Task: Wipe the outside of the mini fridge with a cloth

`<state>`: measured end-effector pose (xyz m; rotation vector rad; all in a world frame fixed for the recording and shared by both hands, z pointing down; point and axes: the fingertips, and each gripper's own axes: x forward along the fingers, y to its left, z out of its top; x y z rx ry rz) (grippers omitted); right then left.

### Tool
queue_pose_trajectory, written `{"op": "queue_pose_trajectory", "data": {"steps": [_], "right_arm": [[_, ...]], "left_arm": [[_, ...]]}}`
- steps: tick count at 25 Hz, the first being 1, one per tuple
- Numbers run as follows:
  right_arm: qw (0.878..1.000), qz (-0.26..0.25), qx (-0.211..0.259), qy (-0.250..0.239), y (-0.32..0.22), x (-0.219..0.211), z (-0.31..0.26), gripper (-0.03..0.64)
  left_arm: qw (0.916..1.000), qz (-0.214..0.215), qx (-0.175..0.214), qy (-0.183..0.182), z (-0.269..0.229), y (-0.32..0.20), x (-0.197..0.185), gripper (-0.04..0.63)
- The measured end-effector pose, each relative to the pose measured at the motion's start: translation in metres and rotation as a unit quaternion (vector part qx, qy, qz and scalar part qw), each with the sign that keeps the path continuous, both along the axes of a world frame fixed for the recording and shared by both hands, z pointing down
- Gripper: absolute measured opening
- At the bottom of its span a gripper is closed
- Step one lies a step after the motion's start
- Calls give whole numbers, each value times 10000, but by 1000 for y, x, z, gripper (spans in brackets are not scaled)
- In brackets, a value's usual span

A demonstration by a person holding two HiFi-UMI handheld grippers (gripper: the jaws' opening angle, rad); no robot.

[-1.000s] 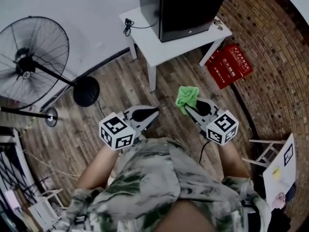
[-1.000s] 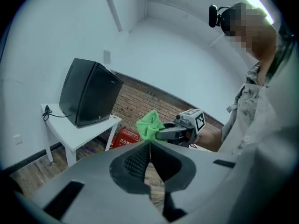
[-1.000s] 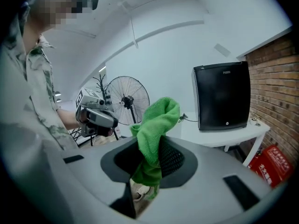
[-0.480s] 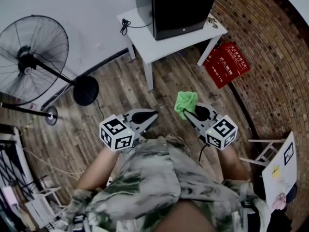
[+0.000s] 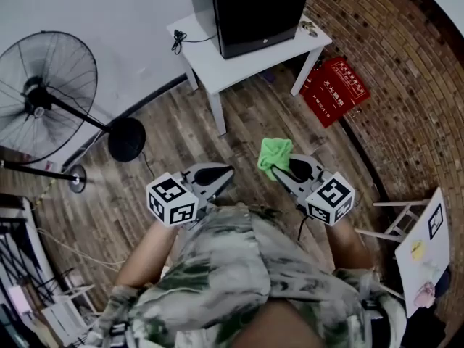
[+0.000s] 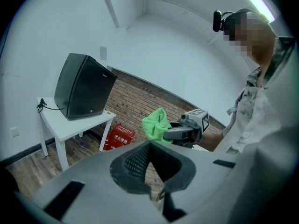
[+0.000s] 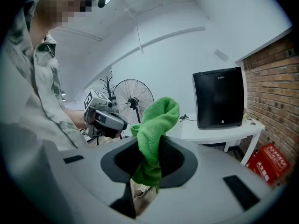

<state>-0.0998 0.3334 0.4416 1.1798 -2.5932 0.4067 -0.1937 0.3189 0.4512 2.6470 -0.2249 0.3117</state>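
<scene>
1. right gripper point(image 7: 148, 164): jaws clamped on the green cloth point(image 7: 156, 122). It is pinched mid-fold, with a big bunch sticking up above the jaws and a shorter tail hanging below
2. left gripper point(image 6: 150, 149): jaws closed pad to pad, nothing between them
3. head view: both grippers are held side by side in front of the person's torso, above the wood floor point(image 5: 181, 133). They are apart from each other, tips pointing toward the counter point(image 5: 239, 67)
4. mini fridge point(image 5: 254, 9): black, upright on the white counter, back toward the white wall, door shut
5. the fridge is well apart from both grippers, and the cloth is not touching it or the counter
6. cable point(image 5: 177, 40): black, coiled on the counter top just beside the fridge, at the end nearer the head view's left. There is a small item on the opposite end, too small to identify
7. red box point(image 5: 333, 91): on the floor near the counter leg at the head view's right, close to the brick wall point(image 5: 413, 85)
8. standing fan point(image 5: 43, 96): at the head view's left, its round base on the floor, well apart from the counter
9. camo-pattern shirt point(image 5: 239, 274) fills the bottom of the head view, with the forearms running out from it to the grippers
</scene>
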Motion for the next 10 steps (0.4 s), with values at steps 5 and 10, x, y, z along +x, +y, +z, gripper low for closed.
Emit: {"op": "queue_pose_trajectory", "data": {"steps": [5, 10], "right_arm": [[10000, 55, 11, -25, 9, 9, 3, 104], [10000, 63, -5, -36, 12, 19, 0, 104]], "left_arm": [[10000, 53, -11, -41, 5, 6, 8, 25], [9999, 124, -35, -56, 2, 9, 21, 25]]}}
